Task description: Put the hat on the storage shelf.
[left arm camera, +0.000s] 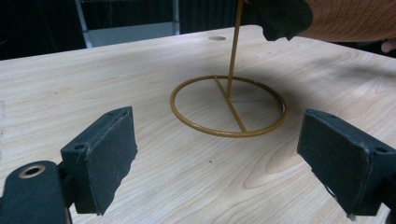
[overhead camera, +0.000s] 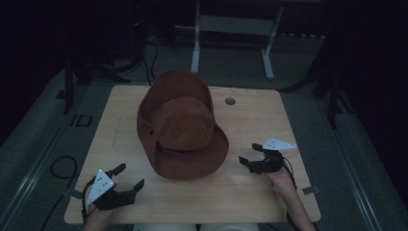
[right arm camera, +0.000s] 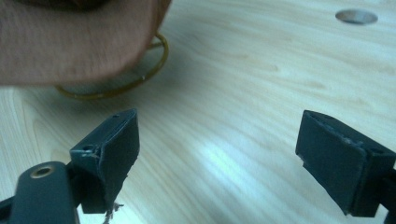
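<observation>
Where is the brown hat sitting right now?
In the high view the brown hat sits on a gold wire stand at the table's middle, ahead of and between both open grippers.

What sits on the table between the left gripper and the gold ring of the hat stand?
Nothing. In the left gripper view, bare wooden table runs from the open left gripper to the stand's ring. The brown hat hangs above.
</observation>
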`<state>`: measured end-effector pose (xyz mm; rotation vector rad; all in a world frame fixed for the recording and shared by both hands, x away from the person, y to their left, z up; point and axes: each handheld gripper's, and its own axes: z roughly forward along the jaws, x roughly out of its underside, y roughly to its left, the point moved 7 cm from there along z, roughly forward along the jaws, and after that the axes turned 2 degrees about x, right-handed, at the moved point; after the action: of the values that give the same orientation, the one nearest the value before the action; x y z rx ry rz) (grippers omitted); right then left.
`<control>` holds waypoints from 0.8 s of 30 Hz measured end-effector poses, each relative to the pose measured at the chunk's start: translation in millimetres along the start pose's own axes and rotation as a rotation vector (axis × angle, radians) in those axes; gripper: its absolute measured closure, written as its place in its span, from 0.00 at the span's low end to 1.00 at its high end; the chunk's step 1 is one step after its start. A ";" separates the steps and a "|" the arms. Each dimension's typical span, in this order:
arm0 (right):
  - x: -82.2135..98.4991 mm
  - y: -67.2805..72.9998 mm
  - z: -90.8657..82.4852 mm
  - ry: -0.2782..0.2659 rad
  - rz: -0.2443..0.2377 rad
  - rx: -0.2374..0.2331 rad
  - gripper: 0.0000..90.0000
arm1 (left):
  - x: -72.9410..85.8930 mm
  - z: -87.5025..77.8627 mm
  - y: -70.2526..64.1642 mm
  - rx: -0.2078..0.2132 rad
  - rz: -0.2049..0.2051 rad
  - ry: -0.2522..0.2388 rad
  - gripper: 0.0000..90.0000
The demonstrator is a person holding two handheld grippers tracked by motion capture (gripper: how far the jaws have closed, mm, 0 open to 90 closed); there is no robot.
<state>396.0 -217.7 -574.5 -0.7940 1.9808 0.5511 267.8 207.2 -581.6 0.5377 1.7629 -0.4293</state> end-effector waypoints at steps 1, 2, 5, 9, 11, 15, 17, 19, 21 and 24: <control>3.4 -0.9 -0.6 0.002 0.001 0.003 0.15 | 0.3 0.1 0.1 0.001 -0.002 0.001 0.14; 6.8 -1.8 -1.2 0.004 0.003 0.005 0.15 | 0.7 0.4 -0.1 0.003 -0.005 0.004 0.14; 14.3 -3.3 -3.5 -0.009 0.001 0.026 0.15 | 1.2 1.0 -0.8 0.006 -0.002 0.008 0.14; 25.1 -0.4 -4.8 0.026 -0.020 0.033 0.15 | 1.0 0.4 -0.4 -0.002 0.011 0.009 0.14; 27.5 0.5 -5.8 0.033 -0.022 0.030 0.15 | 1.0 0.2 -0.1 -0.003 0.009 0.009 0.14; 36.7 0.5 -17.5 0.028 -0.026 0.060 0.15 | 2.1 0.1 1.1 -0.004 0.004 0.012 0.14; 42.3 -1.2 -25.1 0.024 -0.011 0.082 0.15 | 2.3 0.3 1.0 -0.003 0.004 0.012 0.14; 46.5 -3.5 -30.1 0.023 -0.011 0.110 0.15 | 2.4 0.2 1.1 -0.003 0.003 0.012 0.14; 50.4 -6.4 -34.8 0.028 -0.011 0.128 0.15 | 3.2 0.0 1.3 -0.005 0.003 0.016 0.14; 52.5 -11.3 -38.4 0.017 0.008 0.142 0.15 | 4.1 0.0 1.5 -0.006 0.000 0.015 0.14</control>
<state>361.6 -266.9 -601.9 -0.7050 2.0151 0.4038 267.8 209.0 -585.6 0.5384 1.7779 -0.4206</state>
